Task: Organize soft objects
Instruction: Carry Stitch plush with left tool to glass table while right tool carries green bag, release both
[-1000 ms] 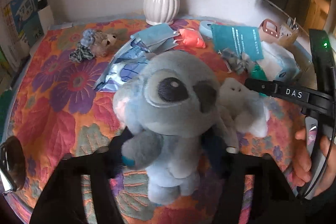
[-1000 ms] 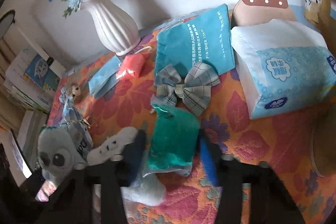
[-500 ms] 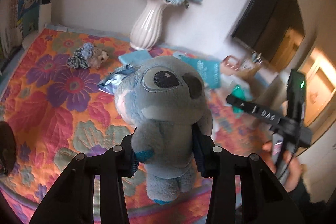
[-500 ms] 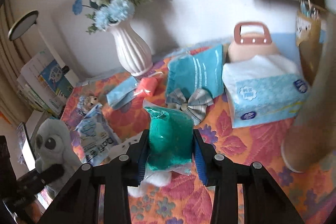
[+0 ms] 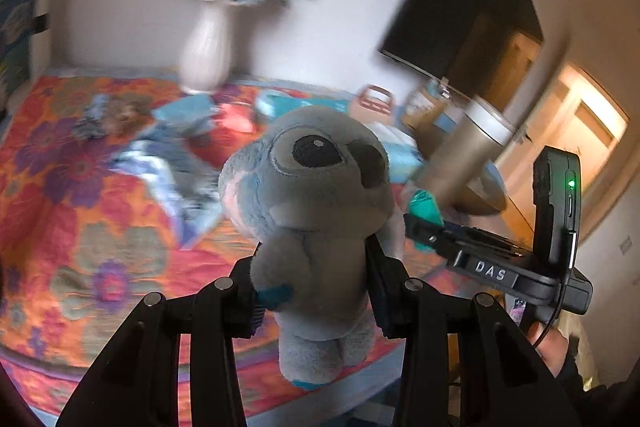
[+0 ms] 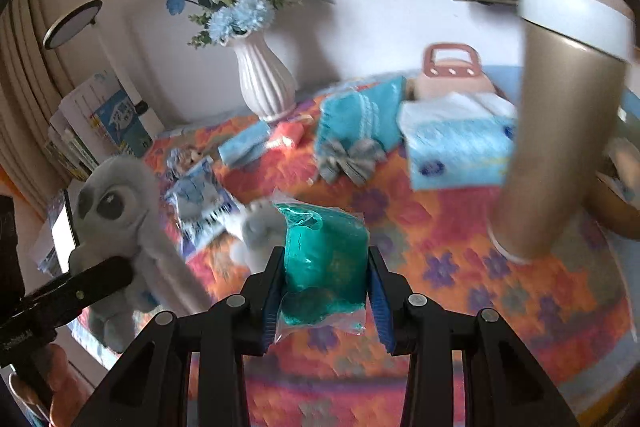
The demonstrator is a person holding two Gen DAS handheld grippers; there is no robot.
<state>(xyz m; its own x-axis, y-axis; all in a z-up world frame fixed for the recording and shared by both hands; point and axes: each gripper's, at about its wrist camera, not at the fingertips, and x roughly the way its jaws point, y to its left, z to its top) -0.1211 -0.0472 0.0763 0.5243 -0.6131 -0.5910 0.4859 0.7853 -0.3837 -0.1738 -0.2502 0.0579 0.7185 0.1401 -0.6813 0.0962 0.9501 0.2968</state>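
Note:
My left gripper [image 5: 314, 291] is shut on a grey-blue plush toy [image 5: 316, 195] with big dark eyes, held by its body above the flowered tablecloth [image 5: 80, 211]. In the right wrist view the same plush toy [image 6: 116, 211] hangs at the far left in the other gripper. My right gripper [image 6: 326, 291] is shut on a teal packet [image 6: 326, 255] in clear wrap, lifted off the cloth. A small white plush [image 6: 256, 231] lies on the cloth just behind the packet. The teal packet [image 5: 424, 205] also peeks out beside the plush toy's head in the left wrist view.
A tall gold tumbler [image 6: 560, 107] stands close on the right. Behind are a white vase [image 6: 264, 83] of blue flowers, a tissue pack [image 6: 456, 147], a plaid bow [image 6: 348, 159], a teal pouch [image 6: 360, 115], blue and orange masks and a small bear. Books stand at the left.
Both grippers rose and drew back from the table, carrying the plush toy and the teal packet. The left jaws closed in on the plush toy's body. The gold tumbler came into view.

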